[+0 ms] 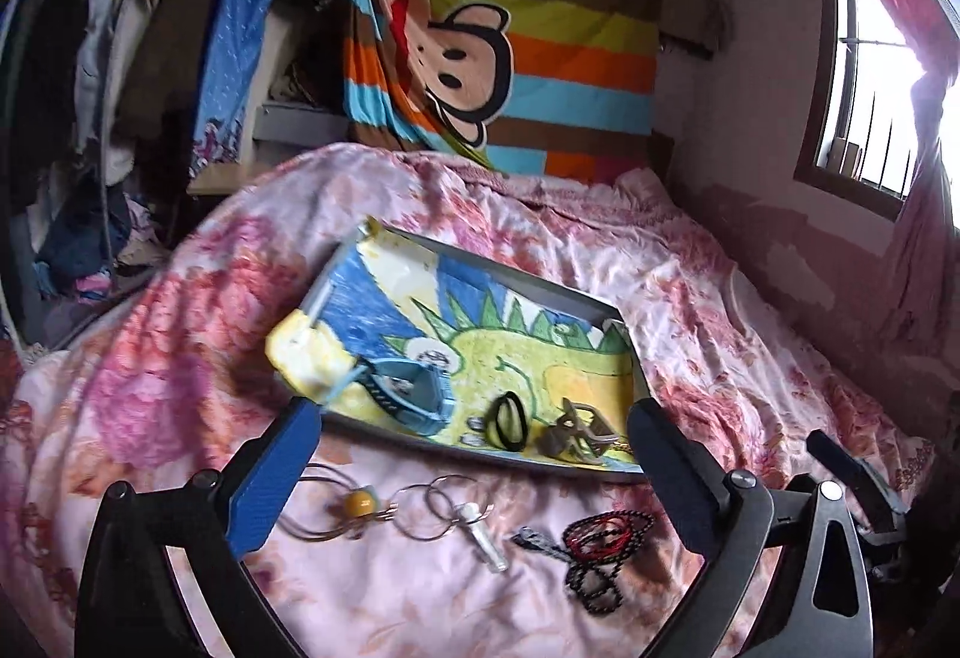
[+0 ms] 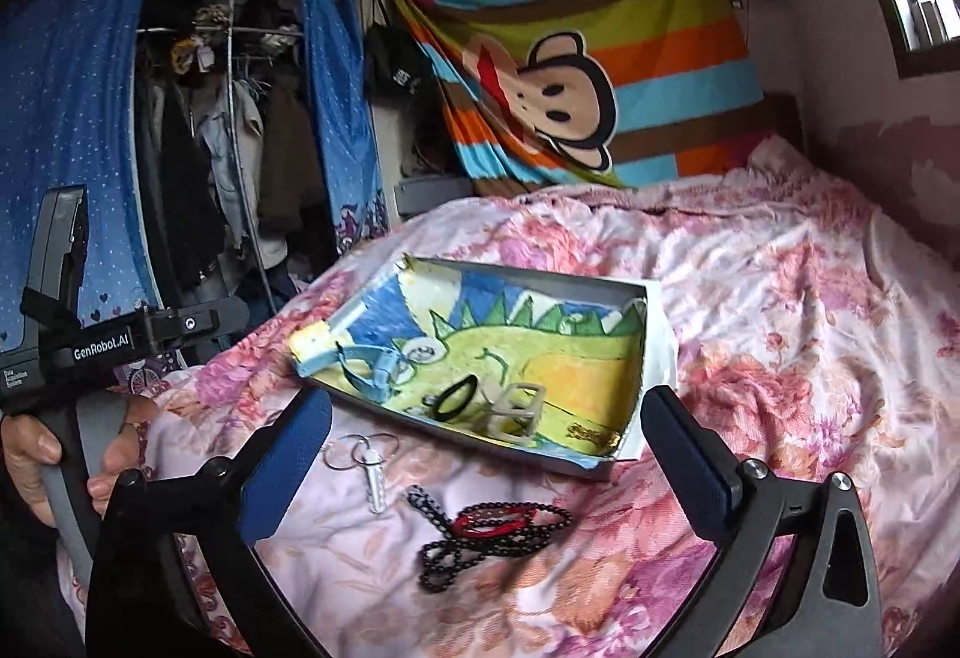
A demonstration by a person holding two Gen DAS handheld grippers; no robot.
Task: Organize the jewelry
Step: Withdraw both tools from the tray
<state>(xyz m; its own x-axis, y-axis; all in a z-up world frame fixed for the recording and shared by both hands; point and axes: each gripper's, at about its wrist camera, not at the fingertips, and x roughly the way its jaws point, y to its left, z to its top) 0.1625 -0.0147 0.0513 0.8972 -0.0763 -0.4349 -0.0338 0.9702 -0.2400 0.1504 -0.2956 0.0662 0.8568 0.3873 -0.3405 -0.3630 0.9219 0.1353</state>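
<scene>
hovering spread and empty, both the left gripper (image 1: 474,454) and right gripper (image 2: 486,448) face the beaded necklace (image 2: 489,535): light, limp, slippery; best pinched where strands bunch.

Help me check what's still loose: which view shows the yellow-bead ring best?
Left wrist view: the yellow-bead ring lies whole on the bedspread, beside the key rings. In the right wrist view it is hidden behind the left finger.

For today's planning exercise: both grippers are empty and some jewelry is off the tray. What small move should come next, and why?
Probably lower the open right gripper onto the black bead necklace. It lies on the bedspread outside the tray, directly between the jaws.
</scene>
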